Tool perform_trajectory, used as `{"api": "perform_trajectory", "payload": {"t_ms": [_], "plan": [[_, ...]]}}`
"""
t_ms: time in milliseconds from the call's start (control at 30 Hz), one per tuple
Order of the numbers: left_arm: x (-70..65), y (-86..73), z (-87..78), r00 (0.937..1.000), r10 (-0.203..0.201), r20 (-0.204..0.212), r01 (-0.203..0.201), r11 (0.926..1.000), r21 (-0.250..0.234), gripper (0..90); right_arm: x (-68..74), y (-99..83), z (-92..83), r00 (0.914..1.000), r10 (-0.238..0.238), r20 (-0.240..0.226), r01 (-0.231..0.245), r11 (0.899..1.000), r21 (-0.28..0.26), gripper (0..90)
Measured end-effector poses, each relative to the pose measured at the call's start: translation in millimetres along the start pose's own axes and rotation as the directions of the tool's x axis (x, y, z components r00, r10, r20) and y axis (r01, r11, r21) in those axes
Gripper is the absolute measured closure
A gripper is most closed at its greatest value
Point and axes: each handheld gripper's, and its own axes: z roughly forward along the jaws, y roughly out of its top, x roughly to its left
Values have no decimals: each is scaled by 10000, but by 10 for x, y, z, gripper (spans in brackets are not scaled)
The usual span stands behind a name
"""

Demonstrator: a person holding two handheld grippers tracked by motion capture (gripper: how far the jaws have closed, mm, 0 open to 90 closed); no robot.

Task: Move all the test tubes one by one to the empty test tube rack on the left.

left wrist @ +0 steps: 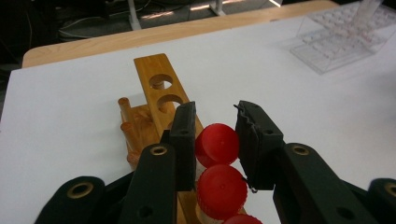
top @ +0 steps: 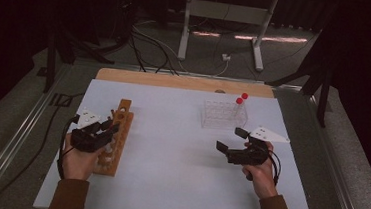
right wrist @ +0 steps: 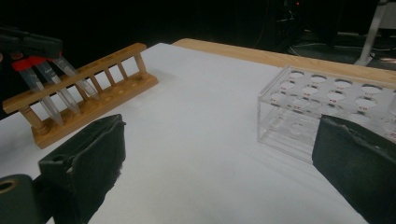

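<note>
The left gripper (left wrist: pixel 215 140) is clamped on the red cap of a test tube (left wrist: pixel 217 143) standing in the wooden rack (top: pixel 116 134), third hole from the rack's far end. Just nearer in the same rack sit two more red-capped tubes (left wrist: pixel 221 190). Right of the rack, well apart, the right gripper (top: pixel 231 140) rests with jaws wide apart, nothing between them. Beyond it stands a clear plastic rack (top: pixel 224 115) holding two red-capped tubes (top: pixel 240 102).
</note>
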Motion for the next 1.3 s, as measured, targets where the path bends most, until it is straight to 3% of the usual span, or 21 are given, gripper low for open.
{"api": "perform_trajectory", "payload": {"t_ms": [300, 567, 767, 1100, 1300], "plan": [[72, 65, 19, 9971, -725, 211, 717, 9967, 375, 704, 4, -6, 16, 10000, 17, -17, -17, 10000, 60, 26], [157, 84, 30, 9858, -1597, 516, 1560, 9853, 694, 706, -1, -10, 20, 10000, 17, -2, -17, 10000, 71, 27], [167, 118, 41, 9832, -1762, 475, 1705, 9798, 1048, 706, -3, -12, 24, 10000, 18, 5, -18, 10000, 79, 26], [158, 203, 45, 9841, -1744, 331, 1670, 9729, 1601, 707, -9, -17, 30, 10000, 47, 34, -48, 9999, 102, 26], [162, 209, 87, 9851, -1692, 307, 1635, 9771, 1364, 705, -6, -18, 33, 10000, 58, 25, -58, 9999, 115, 26]]}}
